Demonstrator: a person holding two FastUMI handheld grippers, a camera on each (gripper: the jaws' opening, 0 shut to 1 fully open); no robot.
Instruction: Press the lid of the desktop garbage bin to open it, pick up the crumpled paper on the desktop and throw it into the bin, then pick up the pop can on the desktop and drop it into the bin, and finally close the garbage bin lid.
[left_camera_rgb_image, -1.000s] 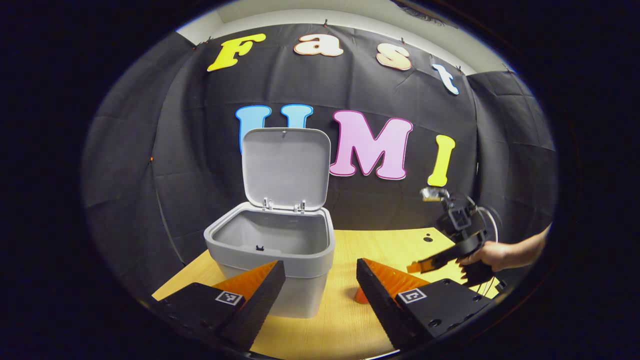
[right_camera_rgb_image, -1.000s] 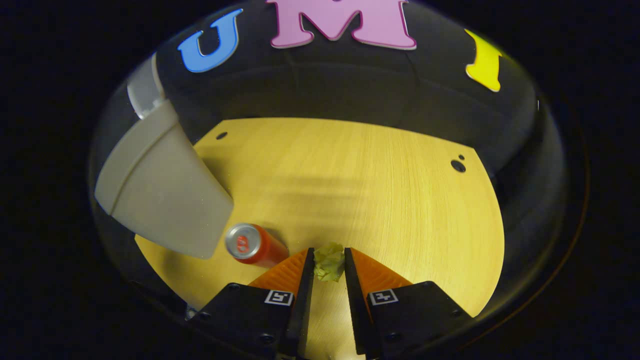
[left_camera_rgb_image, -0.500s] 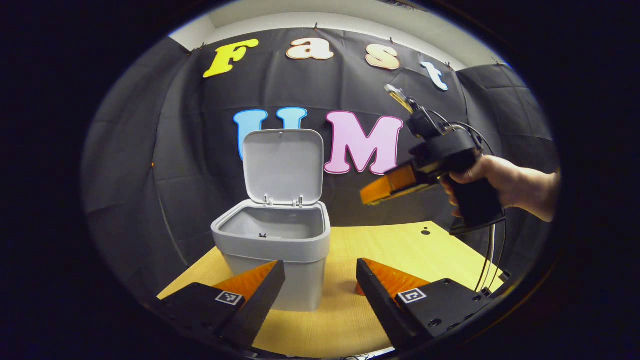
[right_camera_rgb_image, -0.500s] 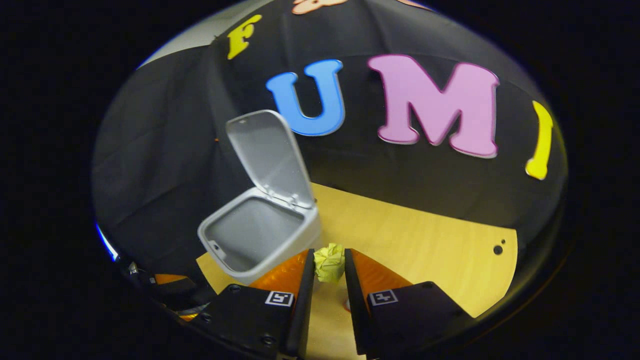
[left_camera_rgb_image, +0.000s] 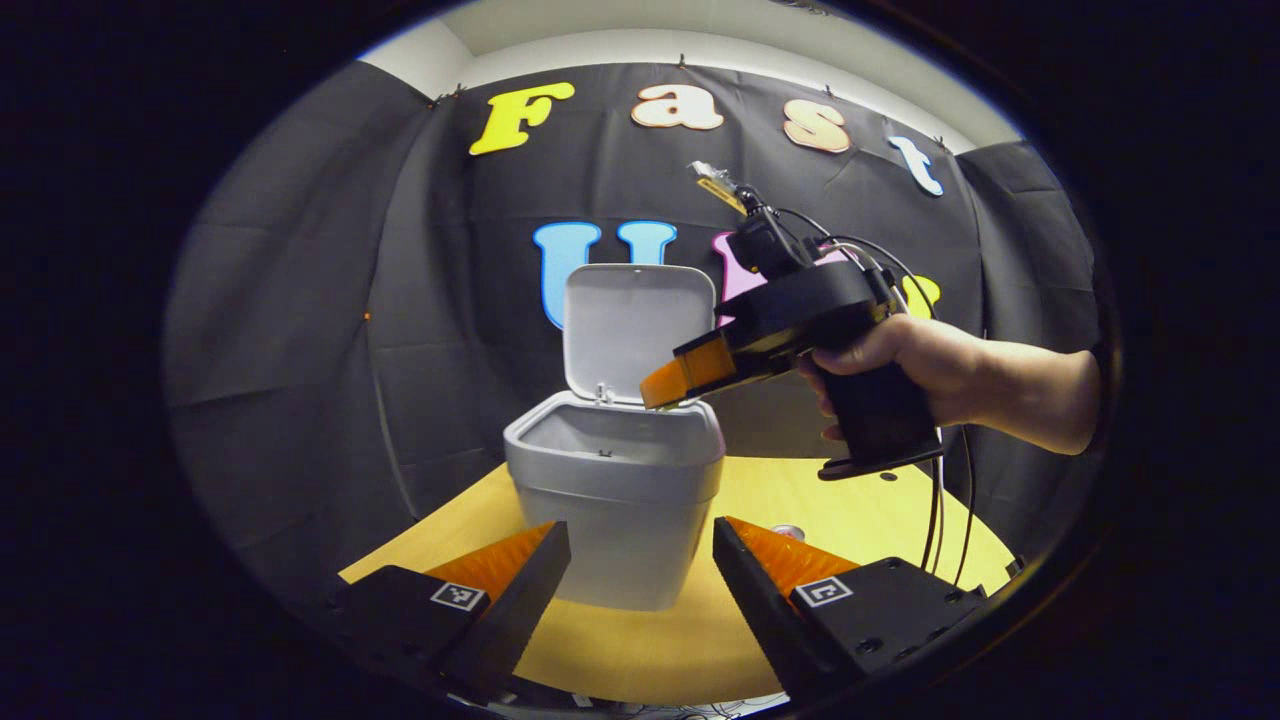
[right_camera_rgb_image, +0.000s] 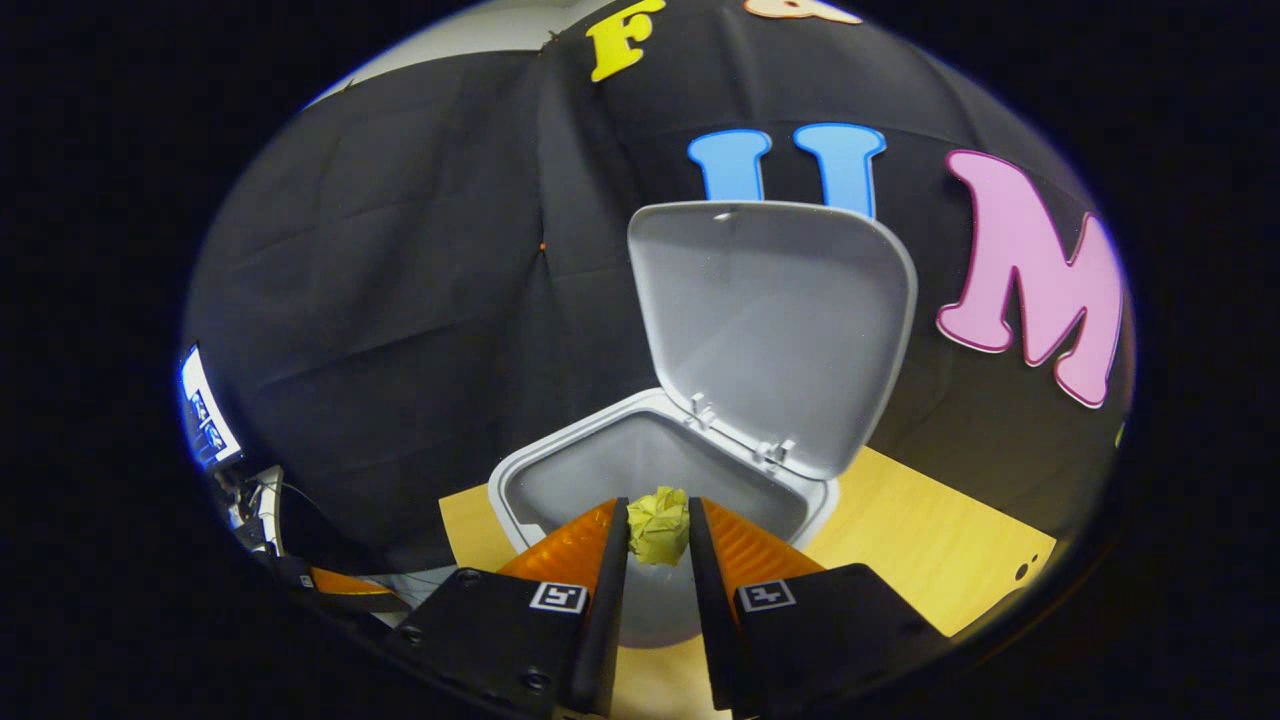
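The grey bin (left_camera_rgb_image: 615, 500) stands on the wooden table with its lid (left_camera_rgb_image: 638, 325) raised upright. In the right gripper view, my right gripper (right_camera_rgb_image: 658, 522) is shut on the crumpled yellow paper (right_camera_rgb_image: 658, 528) and hangs just above the bin's open mouth (right_camera_rgb_image: 620, 475), in front of the lid (right_camera_rgb_image: 775, 320). The left gripper view shows that right gripper (left_camera_rgb_image: 665, 383), held by a hand (left_camera_rgb_image: 930, 365), with its tips over the bin's right rim. My left gripper (left_camera_rgb_image: 640, 565) is open and holds nothing, low in front of the bin. The pop can's top (left_camera_rgb_image: 790, 532) peeks out behind its right finger.
The yellow wooden table (left_camera_rgb_image: 890, 520) stretches to the right of the bin, with small holes near its back edge. Black cloth walls close the booth behind and to the left. Cables hang from the right gripper's handle (left_camera_rgb_image: 940, 520).
My right gripper lifted the paper off the table and carried it left until it hangs over the open bin. The left gripper stayed open, and the bin sits farther right in its view.
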